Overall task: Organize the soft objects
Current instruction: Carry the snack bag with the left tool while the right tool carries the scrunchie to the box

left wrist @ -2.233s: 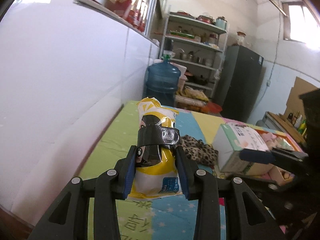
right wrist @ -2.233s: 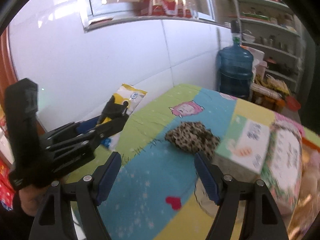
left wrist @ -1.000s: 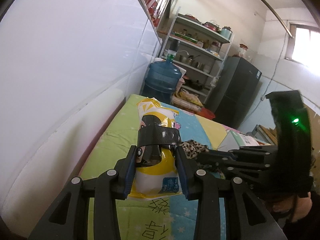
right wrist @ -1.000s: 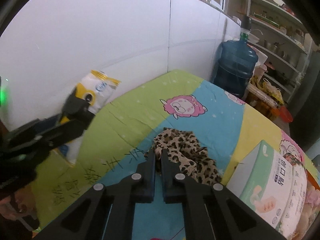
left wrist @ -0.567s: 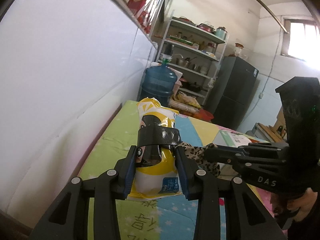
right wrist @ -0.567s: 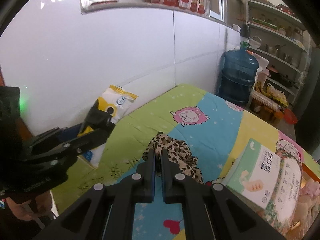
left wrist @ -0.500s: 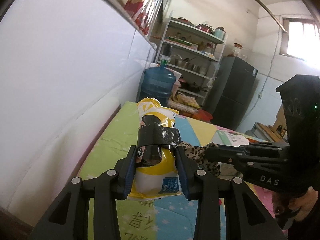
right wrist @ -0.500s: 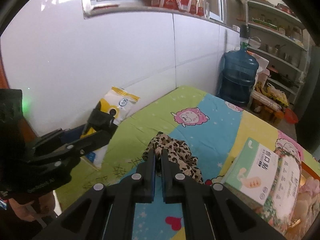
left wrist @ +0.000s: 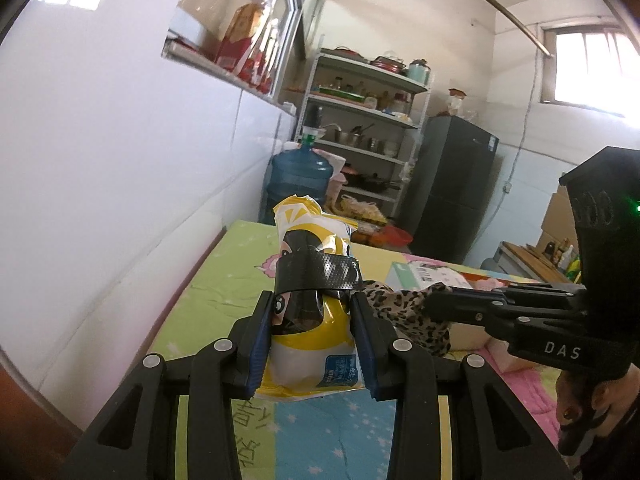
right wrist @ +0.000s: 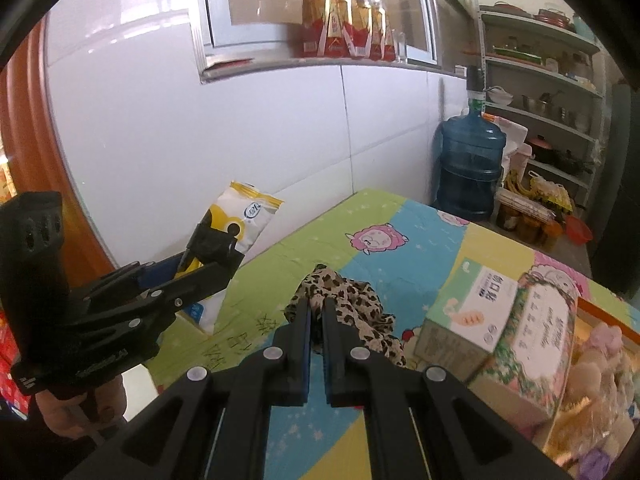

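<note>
left gripper [left wrist: 313, 322] was clamped on a yellow and white snack pouch [left wrist: 310, 344], fingers pressing both sides, pouch upright and lifted off the desk [left wrist: 224, 280]. a strip of black tape [left wrist: 318, 272] crossed the pouch just above the fingertips. in the right wrist view the same pouch [right wrist: 240, 216] stuck up past the left gripper [right wrist: 210, 256], near the white tiled wall [right wrist: 160, 128].

right gripper [right wrist: 316, 312] was closed on a leopard print cloth [right wrist: 352, 312]; fingers nearly together with a fold of fabric between them. the rest of the cloth draped down, whether it touched the cartoon sheep cover [right wrist: 380, 240] i couldn't tell. from the left wrist view the cloth [left wrist: 404, 312] hung off the right gripper [left wrist: 436, 300], just beside the pouch.

right of the cloth: a green and white tissue box [right wrist: 480, 312] touching a floral printed box [right wrist: 536, 344]. past the desk end: a blue water jug [right wrist: 470, 164], metal shelving [left wrist: 360, 120], dark fridge [left wrist: 452, 188]. bottles [right wrist: 348, 20] stood in a row on the window ledge.
</note>
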Action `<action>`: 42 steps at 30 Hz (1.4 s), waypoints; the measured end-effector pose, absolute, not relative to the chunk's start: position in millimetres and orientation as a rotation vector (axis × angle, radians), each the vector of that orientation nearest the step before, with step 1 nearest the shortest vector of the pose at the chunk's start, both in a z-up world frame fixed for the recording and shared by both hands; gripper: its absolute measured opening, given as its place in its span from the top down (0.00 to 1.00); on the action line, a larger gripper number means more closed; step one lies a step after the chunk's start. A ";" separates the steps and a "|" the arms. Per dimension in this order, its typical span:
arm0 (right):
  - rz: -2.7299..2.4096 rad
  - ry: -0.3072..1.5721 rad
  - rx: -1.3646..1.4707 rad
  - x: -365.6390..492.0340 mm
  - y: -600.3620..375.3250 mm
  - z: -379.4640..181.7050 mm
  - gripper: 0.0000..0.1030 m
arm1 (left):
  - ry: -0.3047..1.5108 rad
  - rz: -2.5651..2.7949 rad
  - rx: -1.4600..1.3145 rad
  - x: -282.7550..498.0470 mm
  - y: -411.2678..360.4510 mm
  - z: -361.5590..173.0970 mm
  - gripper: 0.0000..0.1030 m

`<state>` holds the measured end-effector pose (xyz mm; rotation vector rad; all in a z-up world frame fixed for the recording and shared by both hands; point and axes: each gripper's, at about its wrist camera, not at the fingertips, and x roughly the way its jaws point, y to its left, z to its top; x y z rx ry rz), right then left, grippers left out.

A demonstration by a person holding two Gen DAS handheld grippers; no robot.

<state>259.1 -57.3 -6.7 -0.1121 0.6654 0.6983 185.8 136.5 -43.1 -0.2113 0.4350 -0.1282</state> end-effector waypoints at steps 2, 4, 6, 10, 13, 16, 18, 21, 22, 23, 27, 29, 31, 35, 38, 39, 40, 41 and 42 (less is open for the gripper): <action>0.694 0.661 -0.094 251.3 -66.4 -4.5 0.95 | 0.427 -0.139 -0.203 178.0 131.7 -40.0 0.62; 0.687 0.654 -0.081 242.3 -73.5 -2.9 0.95 | 0.421 -0.153 -0.197 172.3 126.9 -37.4 0.62; 0.671 0.644 -0.066 233.3 -83.7 -0.6 0.95 | 0.420 -0.167 -0.191 170.4 121.6 -36.2 0.62; 0.644 0.622 -0.042 218.2 -100.7 5.5 0.95 | 0.422 -0.207 -0.178 164.6 108.2 -34.0 0.62; 0.617 0.608 -0.017 207.3 -116.5 8.9 0.95 | 0.421 -0.248 -0.167 159.4 95.1 -32.2 0.62; 0.591 0.601 0.012 196.3 -133.9 10.1 0.95 | 0.420 -0.288 -0.155 154.5 81.4 -31.5 0.62; 0.570 0.597 0.022 190.7 -142.3 11.0 0.95 | 0.421 -0.310 -0.148 152.8 72.2 -31.0 0.62; 0.536 0.596 0.039 182.8 -158.2 10.4 0.95 | 0.427 -0.353 -0.135 149.9 55.8 -31.5 0.62; 0.525 0.596 0.044 180.5 -163.7 9.7 0.95 | 0.428 -0.366 -0.131 149.9 50.9 -31.3 0.62; 0.513 0.596 0.049 178.3 -169.1 9.3 0.95 | 0.431 -0.381 -0.126 150.3 44.7 -31.5 0.62; 0.468 0.603 0.058 172.0 -189.6 6.0 0.95 | 0.439 -0.430 -0.110 152.1 22.5 -30.4 0.62; 0.447 0.602 0.067 169.7 -199.4 4.9 0.95 | 0.439 -0.451 -0.106 153.5 12.7 -29.8 0.62; 0.426 0.598 0.079 167.5 -209.9 4.8 0.95 | 0.442 -0.470 -0.102 154.3 3.0 -29.7 0.62; 0.385 0.582 0.103 164.6 -233.6 5.9 0.95 | 0.453 -0.509 -0.093 159.9 -18.0 -29.2 0.62; 0.361 0.576 0.119 165.0 -249.1 6.5 0.95 | 0.460 -0.530 -0.086 166.3 -33.4 -27.6 0.62; 0.353 0.574 0.123 165.7 -254.6 6.5 0.95 | 0.462 -0.538 -0.085 168.4 -38.6 -27.2 0.62; 0.348 0.573 0.126 165.8 -258.0 6.5 0.95 | 0.463 -0.544 -0.085 168.7 -42.2 -27.3 0.62; 0.342 0.571 0.129 166.5 -262.8 6.5 0.95 | 0.464 -0.549 -0.083 170.6 -47.2 -26.9 0.62; 0.336 0.569 0.133 167.2 -267.5 6.5 0.95 | 0.464 -0.553 -0.082 172.3 -51.5 -26.3 0.62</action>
